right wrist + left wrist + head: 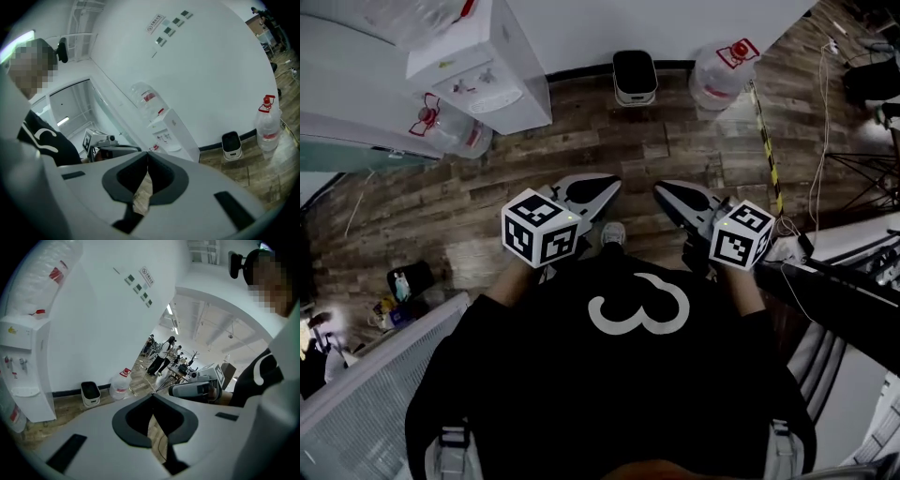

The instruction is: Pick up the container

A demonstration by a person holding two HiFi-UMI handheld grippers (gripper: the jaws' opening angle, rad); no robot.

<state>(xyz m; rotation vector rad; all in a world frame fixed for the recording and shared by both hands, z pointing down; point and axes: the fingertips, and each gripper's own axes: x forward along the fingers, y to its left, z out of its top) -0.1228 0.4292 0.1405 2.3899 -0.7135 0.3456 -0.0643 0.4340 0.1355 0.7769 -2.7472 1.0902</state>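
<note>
Closest to us is our own black shirt with a white figure on it, and just beyond it both tools are held out over the brown wood-plank floor. Our left gripper and right gripper each have their jaws pressed together with nothing between them; the gripper views show only floor through the slit.

We judge that the task is no further than the approach, as nothing is grasped or touched. We cannot say for certain which thing is the container. The likeliest is the small white bin with a black top. It stands at the foot of the white wall, between the white water dispenser and the clear water jug with a red cap, well apart from both grippers. Next we would need to cross to it and spread the jaws before meeting its rim.

We have open floor ahead. On the right a black stand and a yellow-and-black tape strip hem us in; on the left, a frosted panel.
</note>
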